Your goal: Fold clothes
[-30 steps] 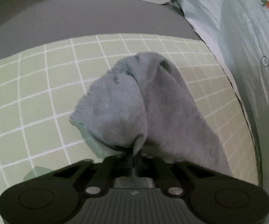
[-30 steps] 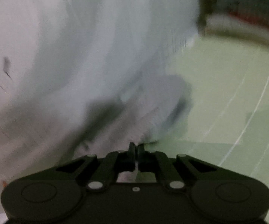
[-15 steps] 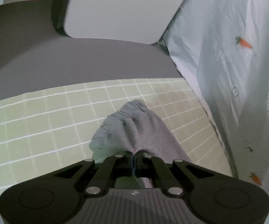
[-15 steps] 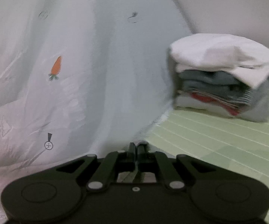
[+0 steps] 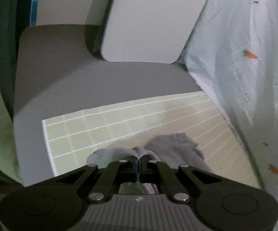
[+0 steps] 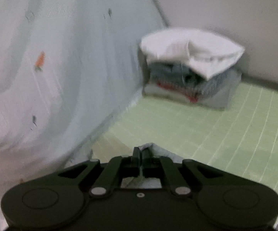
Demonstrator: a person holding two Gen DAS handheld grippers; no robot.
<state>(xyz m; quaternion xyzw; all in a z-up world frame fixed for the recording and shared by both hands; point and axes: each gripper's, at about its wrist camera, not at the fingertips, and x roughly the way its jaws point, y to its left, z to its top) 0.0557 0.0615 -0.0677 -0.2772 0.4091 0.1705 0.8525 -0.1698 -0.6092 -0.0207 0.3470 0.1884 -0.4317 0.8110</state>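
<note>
Two tools, both clamped on one pale carrot-print garment (image 5: 254,77): left tool (image 5: 138,160) pinches its grey fuzzy edge (image 5: 173,146), right tool (image 6: 140,154) a pale corner, above green gridded mat (image 6: 206,130). Beyond the mat's far end, one folded clothes stack (image 6: 191,69); one grey chair (image 5: 100,80).

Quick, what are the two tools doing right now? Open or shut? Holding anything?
Left tool: shut, pinching the grey cloth.
Right tool: shut, pinching an edge of the pale carrot-print fabric.
</note>
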